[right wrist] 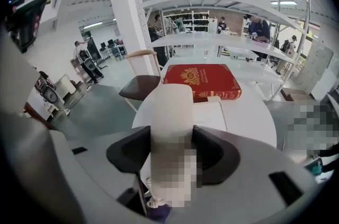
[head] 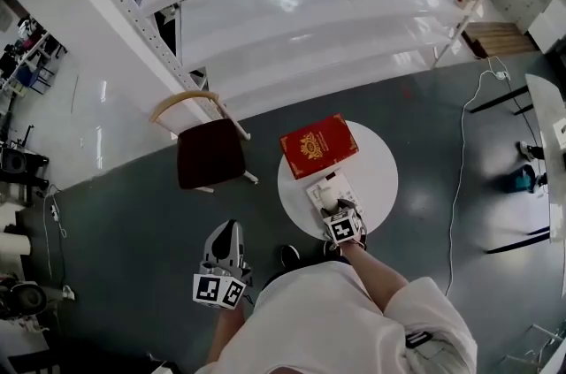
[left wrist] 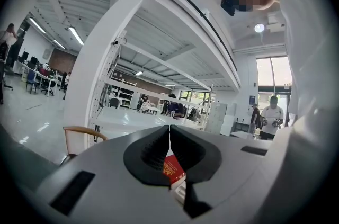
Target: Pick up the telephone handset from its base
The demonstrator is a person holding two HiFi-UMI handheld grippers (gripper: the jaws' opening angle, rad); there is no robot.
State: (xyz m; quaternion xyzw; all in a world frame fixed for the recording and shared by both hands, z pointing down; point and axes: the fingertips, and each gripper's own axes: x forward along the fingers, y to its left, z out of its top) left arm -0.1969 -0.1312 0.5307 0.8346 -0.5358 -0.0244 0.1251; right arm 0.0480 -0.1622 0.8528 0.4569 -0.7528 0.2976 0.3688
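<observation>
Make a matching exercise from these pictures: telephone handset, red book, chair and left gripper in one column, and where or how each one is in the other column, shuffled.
1. telephone handset
2. red book
3. chair
4. left gripper

A. stands beside the round table
B. fingers together, nothing held
C. clamped in the right gripper
D. lies flat on the round table

Pairs: 1-C, 2-D, 3-A, 4-B
</observation>
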